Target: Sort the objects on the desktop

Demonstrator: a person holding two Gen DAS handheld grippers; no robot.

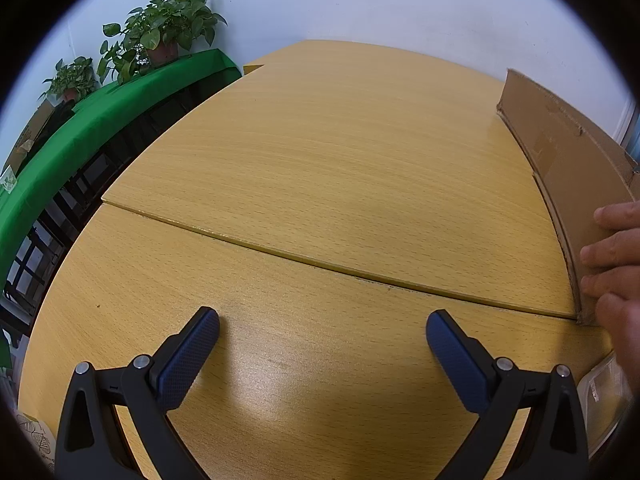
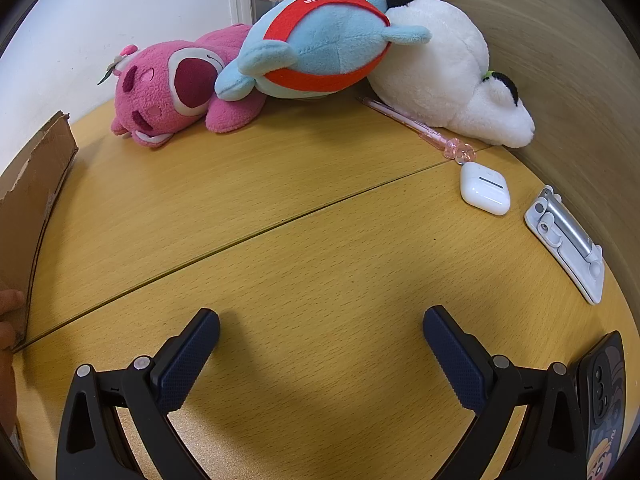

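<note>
A: Evidently pre-grasp: left gripper [image 1: 322,330] and right gripper [image 2: 321,326] both spread, empty, over the wooden counter [image 2: 304,240].

B: White earbud case [image 2: 484,188] lies right, near the pink pen [image 2: 416,124]; brown cardboard box [image 2: 30,200] left. Reach next, probably.

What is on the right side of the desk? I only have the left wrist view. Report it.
Observer: Three plush toys lie along the far edge: a pink bear, a blue and red plush leaning on it, and a white plush.
Operator: List the small items.
Observer: A pink pen lies against the white plush; a white earbud case sits just in front of its near end.
Operator: Anything near the right claw? Tell me.
Observer: The right claw is open over bare desk; a phone lies beside its right finger, and a folded white phone stand lies farther off.
</note>
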